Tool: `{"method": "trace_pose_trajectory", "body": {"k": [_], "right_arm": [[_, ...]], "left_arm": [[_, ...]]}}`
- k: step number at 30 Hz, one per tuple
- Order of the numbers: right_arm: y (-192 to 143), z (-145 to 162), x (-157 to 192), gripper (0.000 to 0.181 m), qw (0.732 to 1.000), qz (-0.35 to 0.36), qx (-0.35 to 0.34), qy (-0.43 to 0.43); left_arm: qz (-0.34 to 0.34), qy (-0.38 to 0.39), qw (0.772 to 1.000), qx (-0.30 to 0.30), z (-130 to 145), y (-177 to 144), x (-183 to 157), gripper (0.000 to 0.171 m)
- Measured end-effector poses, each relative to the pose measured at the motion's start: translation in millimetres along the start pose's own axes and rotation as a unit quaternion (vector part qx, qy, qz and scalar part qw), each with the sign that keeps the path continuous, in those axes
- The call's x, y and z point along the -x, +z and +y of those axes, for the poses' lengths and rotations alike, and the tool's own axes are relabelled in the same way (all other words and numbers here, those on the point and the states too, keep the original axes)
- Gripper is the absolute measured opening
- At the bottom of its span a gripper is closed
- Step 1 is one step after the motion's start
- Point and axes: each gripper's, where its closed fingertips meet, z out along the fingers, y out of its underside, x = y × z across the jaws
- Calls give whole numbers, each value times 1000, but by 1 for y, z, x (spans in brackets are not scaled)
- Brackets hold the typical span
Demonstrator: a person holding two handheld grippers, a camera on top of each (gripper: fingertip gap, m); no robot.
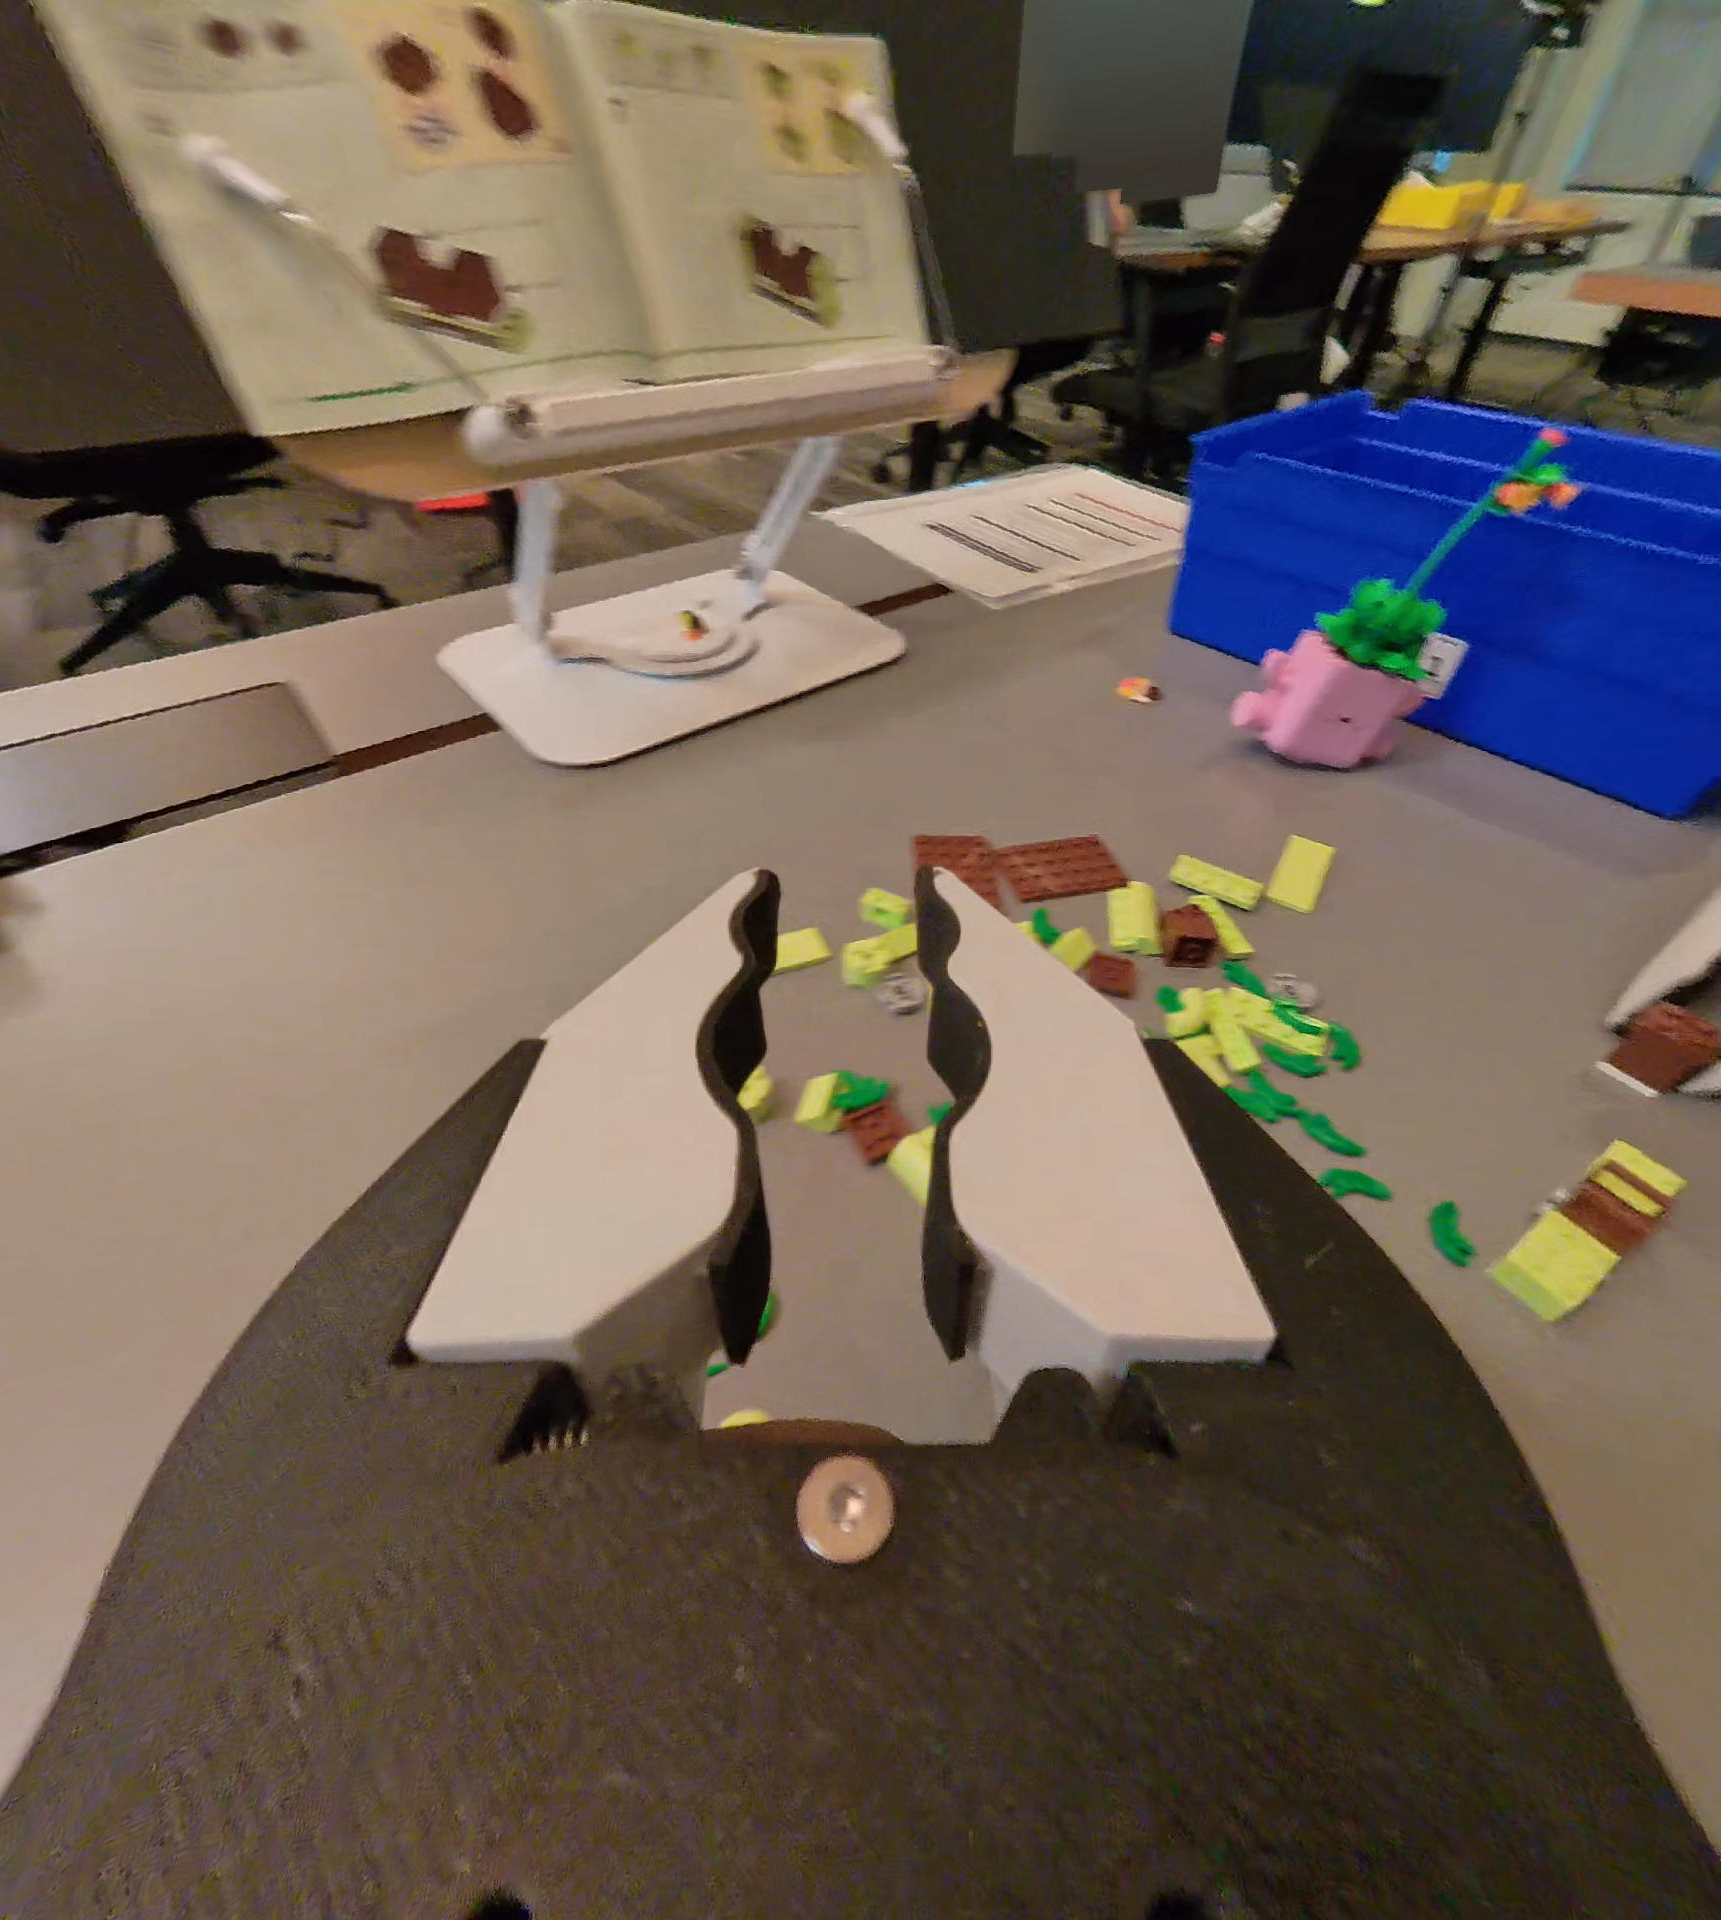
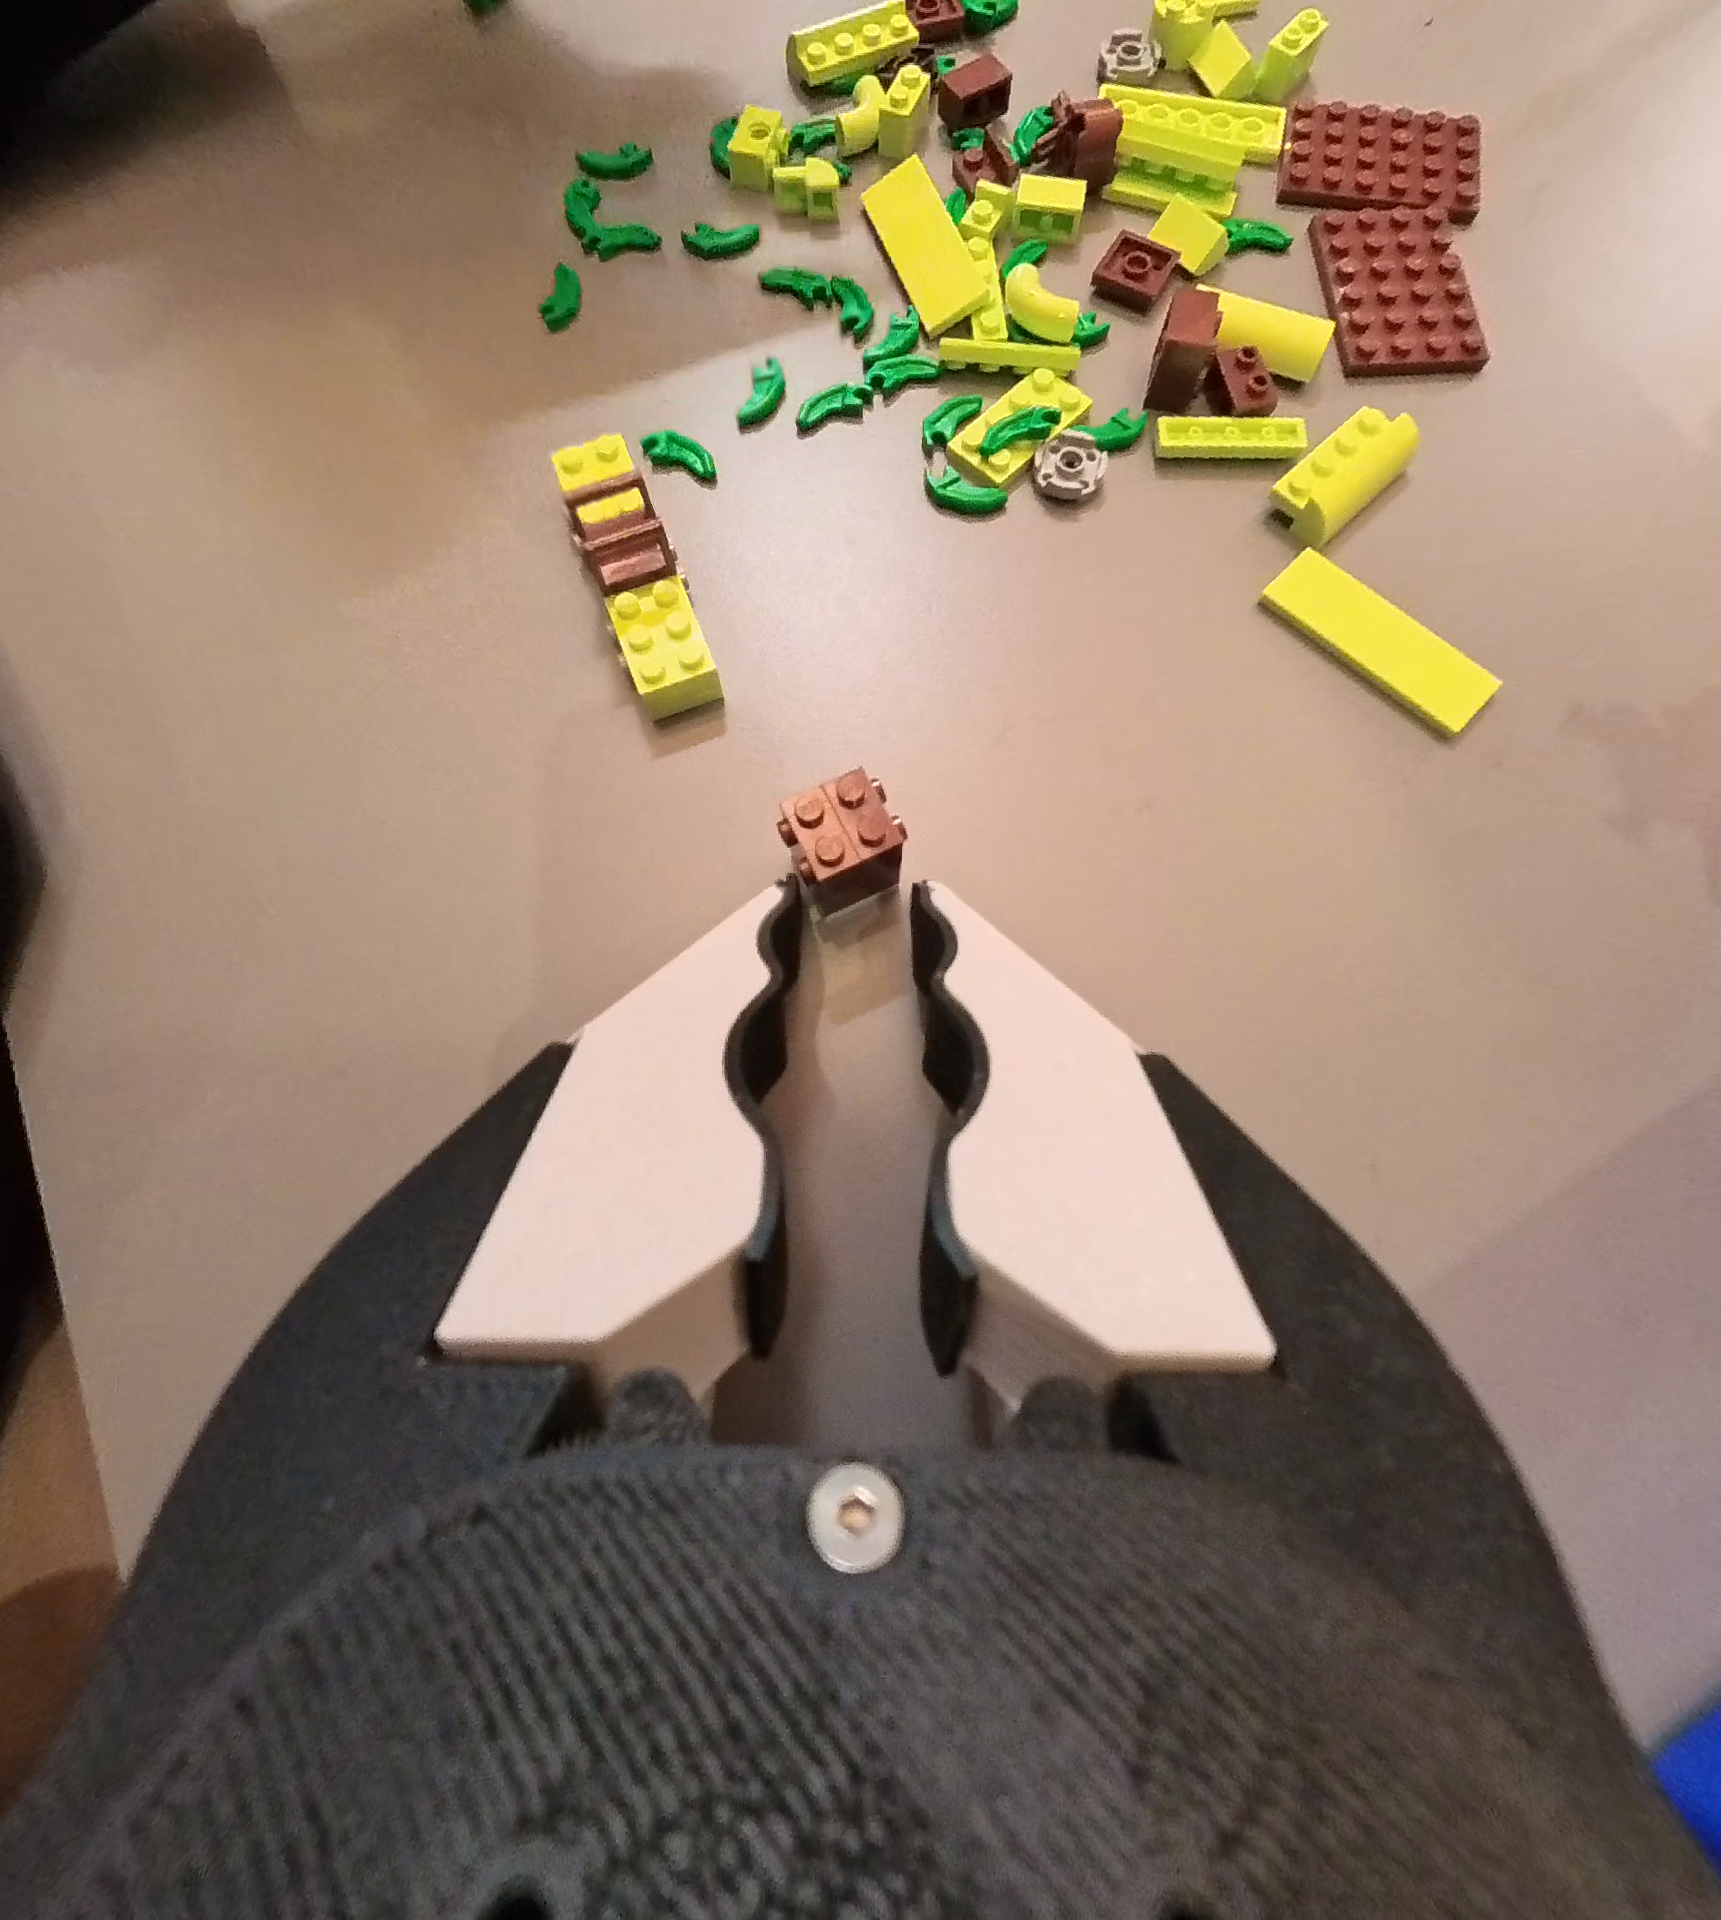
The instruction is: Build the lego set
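Holding the left tongs [image 1: 845,904] half open and empty above the loose pieces [image 1: 1131,914] on the counter [image 1: 316,1039]. Keeping the right tongs [image 2: 848,904] narrowly parted around the brown brick [image 2: 843,836] at the very tips, short of the pile; not showing whether actually pinching. Probably risking the brick twisting out or skidding if squeezed off-centre on so shallow a hold. Leaving bare counter leftward; crowding rightward against the blue bin [image 1: 1562,582].

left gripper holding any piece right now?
No, the left gripper is open with only bare gray table and loose lime and brown bricks visible through the gap between its fingers.
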Motion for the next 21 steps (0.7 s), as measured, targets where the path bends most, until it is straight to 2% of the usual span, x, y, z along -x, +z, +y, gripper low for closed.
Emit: {"method": "trace_pose_trajectory", "body": {"k": [6, 8, 11, 13, 15, 17, 19, 21], "right_arm": [[0, 0, -1, 26, 1000, 2, -2, 1], [-3, -3, -4, 32, 1000, 7, -13, 8], [-11, -12, -10, 39, 998, 17, -51, 20], [-17, -18, -16, 43, 996, 34, -77, 26], [-24, -26, -24, 41, 992, 69, -108, 18], [-31, -33, -29, 38, 986, 102, -135, 2], [-33, -36, -31, 36, 982, 120, -147, -10], [-33, -36, -31, 35, 982, 125, -144, -15]], "left_arm": [[-130, -55, 990, -29, -2, -39, 70, 25], [-188, -65, 980, -3, 8, -51, 90, 20], [-229, -21, 972, 42, 13, -57, 95, 17], [-224, -18, 974, 44, 9, -55, 90, 16], [-187, -44, 979, 72, 15, -48, 82, 15], [-138, -69, 977, 149, 38, -39, 72, 16], [-108, -71, 963, 238, 67, -40, 64, 17], [-90, -70, 948, 297, 89, -45, 58, 19]]}}
